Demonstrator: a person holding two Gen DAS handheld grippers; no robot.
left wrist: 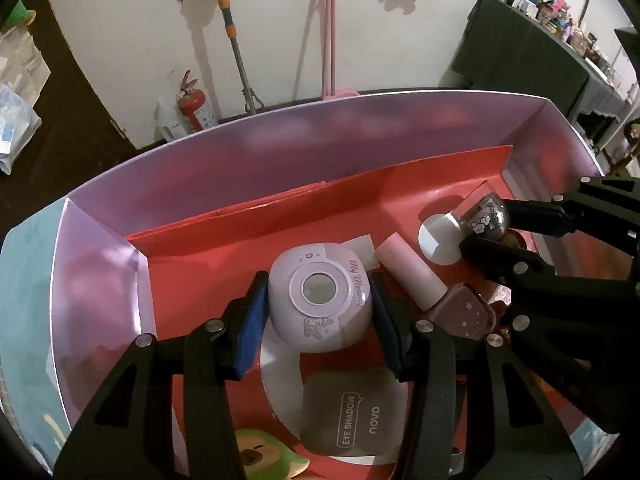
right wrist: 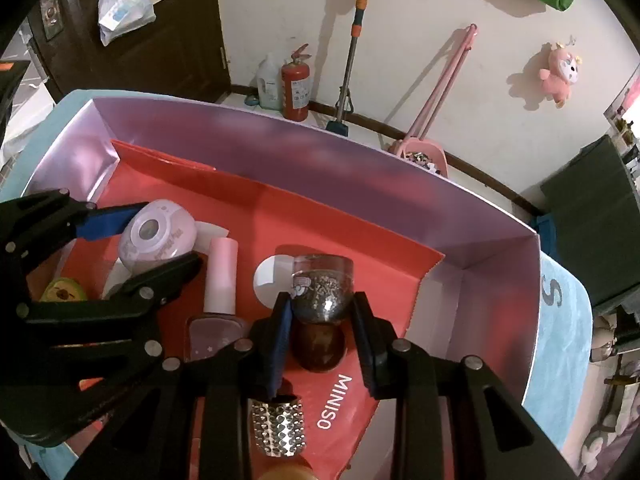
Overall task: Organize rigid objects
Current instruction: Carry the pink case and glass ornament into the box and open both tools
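Note:
A lilac box point(left wrist: 280, 144) lined with red paper point(left wrist: 208, 264) holds the objects. My left gripper point(left wrist: 318, 300) has its jaws either side of a purple rounded case point(left wrist: 320, 304), both pads touching it; it also shows in the right wrist view point(right wrist: 158, 236). My right gripper point(right wrist: 322, 312) is closed around a clear glitter jar point(right wrist: 322, 284), seen in the left wrist view point(left wrist: 484, 216) too. A pink nail polish bottle point(right wrist: 219, 280) lies between the two. A dark eye shadow compact point(left wrist: 352, 412) lies below the purple case.
A white disc point(right wrist: 268, 280) lies behind the jar, a brown round lid point(right wrist: 318, 346) below it. A studded silver tube point(right wrist: 278, 426) and a green avocado toy point(left wrist: 260, 456) lie near the box's front. The box sits on light blue cloth point(right wrist: 560, 344).

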